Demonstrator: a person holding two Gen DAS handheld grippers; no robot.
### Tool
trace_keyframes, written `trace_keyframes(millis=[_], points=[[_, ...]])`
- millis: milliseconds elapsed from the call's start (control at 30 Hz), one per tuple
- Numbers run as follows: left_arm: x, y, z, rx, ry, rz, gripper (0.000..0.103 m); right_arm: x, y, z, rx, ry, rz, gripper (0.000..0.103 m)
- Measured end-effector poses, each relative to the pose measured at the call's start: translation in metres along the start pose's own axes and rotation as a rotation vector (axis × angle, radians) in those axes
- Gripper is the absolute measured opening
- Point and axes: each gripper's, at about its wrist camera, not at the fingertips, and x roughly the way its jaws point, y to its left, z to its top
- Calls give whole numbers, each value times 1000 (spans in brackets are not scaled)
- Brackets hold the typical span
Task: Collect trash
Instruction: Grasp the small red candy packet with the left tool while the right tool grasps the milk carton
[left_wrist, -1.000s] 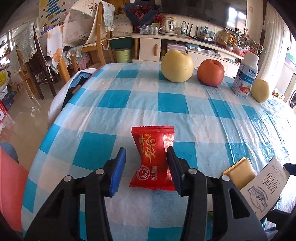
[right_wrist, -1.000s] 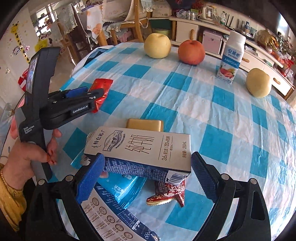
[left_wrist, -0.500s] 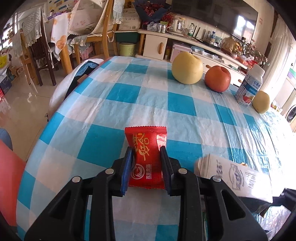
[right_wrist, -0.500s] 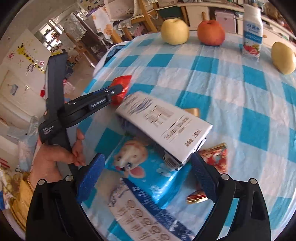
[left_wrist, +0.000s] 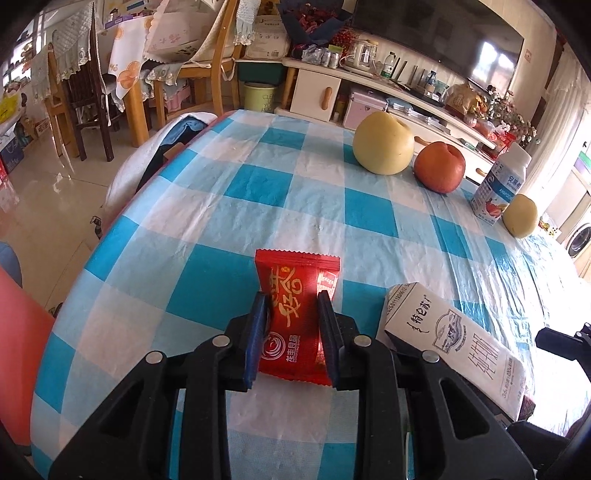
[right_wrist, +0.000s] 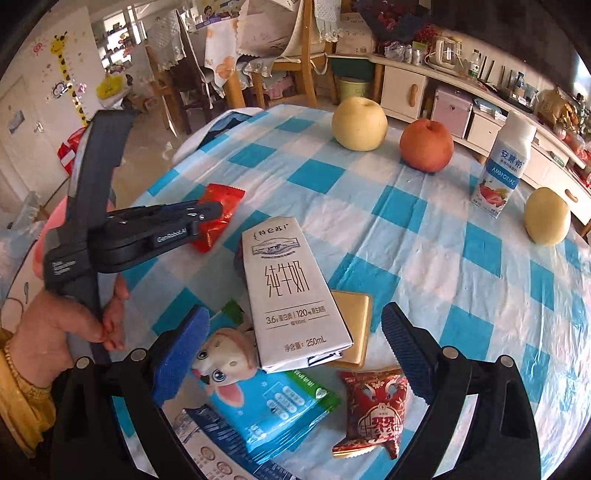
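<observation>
A red snack packet (left_wrist: 295, 280) lies on the blue checked tablecloth (left_wrist: 258, 184). My left gripper (left_wrist: 292, 299) is shut on its lower half, pads pressing both sides. The right wrist view shows the same gripper (right_wrist: 207, 216) on the packet (right_wrist: 221, 199), held by a hand (right_wrist: 55, 332). A white milk carton (right_wrist: 291, 288) lies flat on a blue wipes pack (right_wrist: 266, 402) and a gold packet (right_wrist: 356, 325). My right gripper (right_wrist: 295, 314) hangs open over the carton's near end, its pads well clear of it. A red and gold candy wrapper (right_wrist: 373, 410) lies beside the right finger.
At the far side stand a yellow pear (left_wrist: 382, 147), a red apple (left_wrist: 439, 166), a yogurt bottle (left_wrist: 498, 188) and a second pear (left_wrist: 519, 216). The table's rounded edge drops off to the left, above the tiled floor and wooden chairs (left_wrist: 207, 55).
The left jaws have closed from wide open onto the red packet. The right gripper has shifted and rolled, so the carton now lies lengthwise between its fingers instead of across them.
</observation>
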Motion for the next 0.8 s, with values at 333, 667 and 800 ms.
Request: trace_keyframes(millis=[333,667,800], points=[[8,-1,-2,9,27,-31,56,39,7,-3,-44,84,-32,73],[5,0,-4,10,18,-39,31,34,11,-2,-46,60,-58,58],[-4,3,-3,1,-8,-55,30,24,15,2,-53,39,-61,57]])
